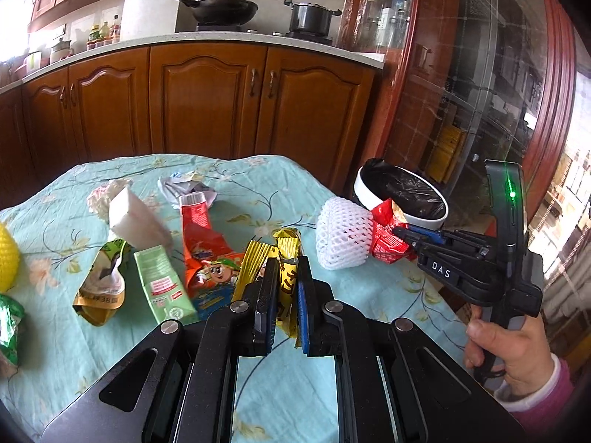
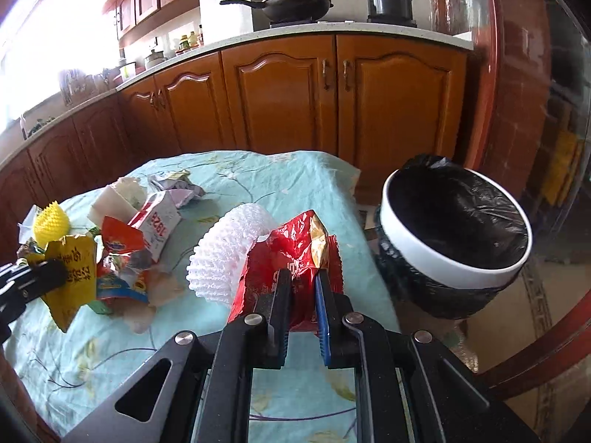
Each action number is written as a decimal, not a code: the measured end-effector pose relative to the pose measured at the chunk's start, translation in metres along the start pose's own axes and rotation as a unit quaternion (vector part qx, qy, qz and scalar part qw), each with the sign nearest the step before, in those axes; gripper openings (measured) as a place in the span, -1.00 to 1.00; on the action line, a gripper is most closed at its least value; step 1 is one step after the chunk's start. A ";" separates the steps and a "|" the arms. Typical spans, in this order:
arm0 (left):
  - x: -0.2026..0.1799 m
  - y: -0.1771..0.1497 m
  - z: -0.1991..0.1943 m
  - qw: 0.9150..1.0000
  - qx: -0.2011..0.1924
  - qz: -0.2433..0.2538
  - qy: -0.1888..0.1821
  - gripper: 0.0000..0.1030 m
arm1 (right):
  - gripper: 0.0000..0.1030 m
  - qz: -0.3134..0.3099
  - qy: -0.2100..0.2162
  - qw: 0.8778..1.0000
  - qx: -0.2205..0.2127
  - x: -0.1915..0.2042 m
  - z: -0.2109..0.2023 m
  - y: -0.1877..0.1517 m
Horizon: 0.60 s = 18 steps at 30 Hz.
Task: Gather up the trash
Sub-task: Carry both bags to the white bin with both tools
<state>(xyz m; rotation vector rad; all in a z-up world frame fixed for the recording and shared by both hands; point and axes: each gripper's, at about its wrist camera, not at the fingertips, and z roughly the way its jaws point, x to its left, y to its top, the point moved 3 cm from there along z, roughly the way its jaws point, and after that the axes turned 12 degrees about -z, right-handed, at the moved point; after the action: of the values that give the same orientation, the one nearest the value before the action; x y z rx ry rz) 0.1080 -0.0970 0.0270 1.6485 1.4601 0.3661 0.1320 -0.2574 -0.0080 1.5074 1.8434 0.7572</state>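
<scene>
My left gripper [image 1: 282, 288] has its jaws nipped shut on a yellow wrapper [image 1: 286, 258], lifted clear of the bench [image 1: 240, 170]; my right gripper [image 2: 301, 295] has its jaws clamped on a red wrapper [image 2: 291, 247], held above the bench's right edge, near the black-lined bin [image 2: 454, 229]; both point downward and forward; a white foam net [image 2: 225, 251] touches the red wrapper; a green carton [image 1: 162, 288], an orange packet [image 1: 203, 243] and crumpled paper [image 1: 184, 184] lie scattered on the floral cloth.
</scene>
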 end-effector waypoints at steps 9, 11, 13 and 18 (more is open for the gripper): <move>-0.027 -0.001 0.016 0.999 0.018 0.011 -0.029 -0.84 | -0.76 0.027 0.041 0.998 0.033 -0.019 0.002 -0.031; -0.036 -0.001 0.019 0.999 0.020 0.017 -0.037 -0.84 | -0.76 0.030 0.049 0.998 0.028 -0.018 -0.003 -0.035; -0.045 -0.002 0.023 0.999 0.022 0.023 -0.044 -0.84 | -0.76 0.038 0.065 0.997 0.021 -0.018 -0.009 -0.038; -0.062 0.000 0.027 0.997 0.025 0.035 -0.058 -0.84 | -0.76 0.060 0.046 0.997 0.014 -0.036 -0.022 -0.045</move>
<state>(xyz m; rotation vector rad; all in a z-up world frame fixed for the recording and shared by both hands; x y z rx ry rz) 0.1109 -0.1644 0.0316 1.7354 1.3379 0.2690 0.0919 -0.3015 -0.0246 1.6375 1.8509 0.8736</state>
